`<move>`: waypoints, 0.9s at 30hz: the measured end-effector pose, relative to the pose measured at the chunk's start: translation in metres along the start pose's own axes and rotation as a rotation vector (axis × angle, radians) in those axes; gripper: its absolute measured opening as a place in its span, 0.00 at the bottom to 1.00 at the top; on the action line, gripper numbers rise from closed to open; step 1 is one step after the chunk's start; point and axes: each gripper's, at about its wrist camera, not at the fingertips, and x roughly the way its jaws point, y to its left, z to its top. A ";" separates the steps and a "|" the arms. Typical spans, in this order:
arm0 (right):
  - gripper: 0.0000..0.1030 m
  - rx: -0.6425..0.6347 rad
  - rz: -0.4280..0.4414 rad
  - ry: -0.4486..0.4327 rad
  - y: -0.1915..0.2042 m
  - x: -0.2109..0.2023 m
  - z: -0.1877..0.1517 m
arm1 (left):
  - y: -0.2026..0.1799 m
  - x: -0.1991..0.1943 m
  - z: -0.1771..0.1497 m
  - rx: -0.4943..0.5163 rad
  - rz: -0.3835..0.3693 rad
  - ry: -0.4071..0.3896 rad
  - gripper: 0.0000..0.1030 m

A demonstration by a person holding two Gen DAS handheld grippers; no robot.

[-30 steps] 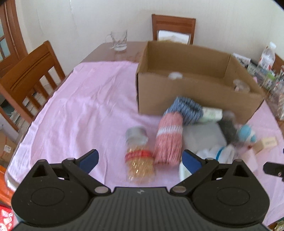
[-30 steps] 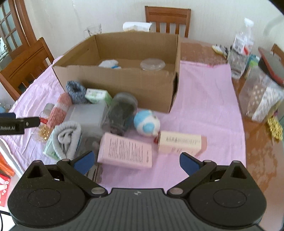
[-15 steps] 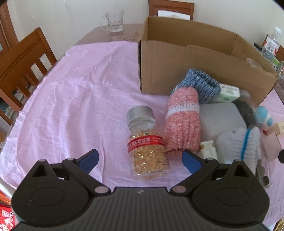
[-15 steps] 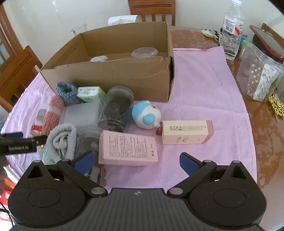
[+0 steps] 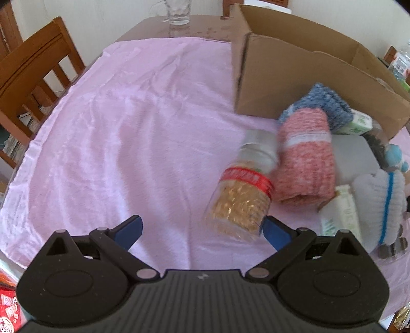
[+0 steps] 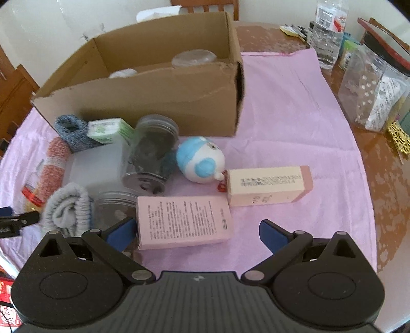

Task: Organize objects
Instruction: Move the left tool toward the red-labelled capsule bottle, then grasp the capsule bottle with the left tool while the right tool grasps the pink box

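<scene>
An open cardboard box (image 6: 159, 97) stands on the pink cloth (image 5: 115, 128), with a clear lid and a white thing inside. In front of it lie a capsule bottle (image 5: 243, 189) with a red label, a pink knitted roll (image 5: 306, 158), a blue knitted roll (image 5: 325, 105), a dark jar (image 6: 151, 151), a blue-and-white plush toy (image 6: 200, 161) and two pink boxes (image 6: 184, 222). My left gripper (image 5: 202, 228) is open, its right fingertip beside the bottle's base. My right gripper (image 6: 196, 230) is open just before the nearer pink box.
A wooden chair (image 5: 33, 71) stands at the left, and a glass mug (image 5: 178, 11) at the far table edge. A water bottle (image 6: 328, 33) and clear plastic containers (image 6: 371, 89) crowd the right side. Bare pink cloth lies left of the pile.
My left gripper has swung left and closer, so the capsule bottle now sits at its right fingertip. My right gripper has come nearer to the pink box.
</scene>
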 end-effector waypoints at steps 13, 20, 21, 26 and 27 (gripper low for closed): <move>1.00 -0.047 -0.121 0.064 -0.013 0.021 -0.014 | 0.049 0.017 0.019 -0.017 0.107 -0.005 0.97; 1.00 -0.130 -0.083 0.042 -0.020 0.023 -0.016 | 0.052 0.017 0.022 0.022 0.099 -0.013 0.97; 1.00 -0.147 -0.073 0.034 -0.021 0.022 -0.018 | 0.051 0.015 0.020 0.029 0.085 -0.010 0.97; 1.00 -0.260 -0.008 -0.027 -0.025 0.020 -0.025 | 0.037 0.005 0.000 0.071 -0.024 0.002 0.97; 1.00 -0.281 0.005 -0.036 -0.026 0.020 -0.025 | 0.034 0.004 -0.002 0.080 -0.049 0.003 0.97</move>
